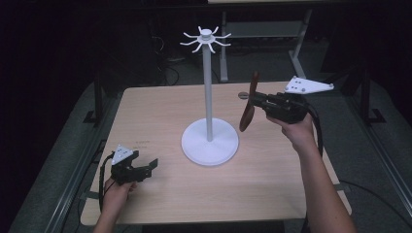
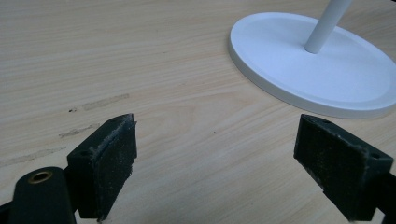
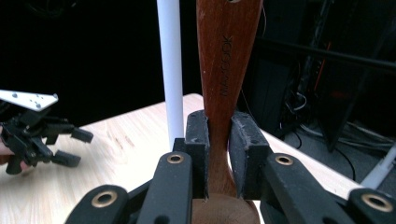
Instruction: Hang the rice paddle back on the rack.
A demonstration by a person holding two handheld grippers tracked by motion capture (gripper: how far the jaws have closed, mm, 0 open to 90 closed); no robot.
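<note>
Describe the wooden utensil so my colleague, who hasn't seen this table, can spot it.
Start at the white stand rising from the middle of the wooden table. Just to its right, the right hand-held gripper clamps a wooden spoon above the tabletop. It is the one dark reddish-brown thing, with lettering stamped on its handle.

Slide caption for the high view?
Right tool lifts a wooden spoon beside the white hook stand; left tool rests open.

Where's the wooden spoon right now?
In the high view the wooden spoon is off the table, clamped upright in the right gripper, just right of the white stand's pole and well below its hooks.
</note>
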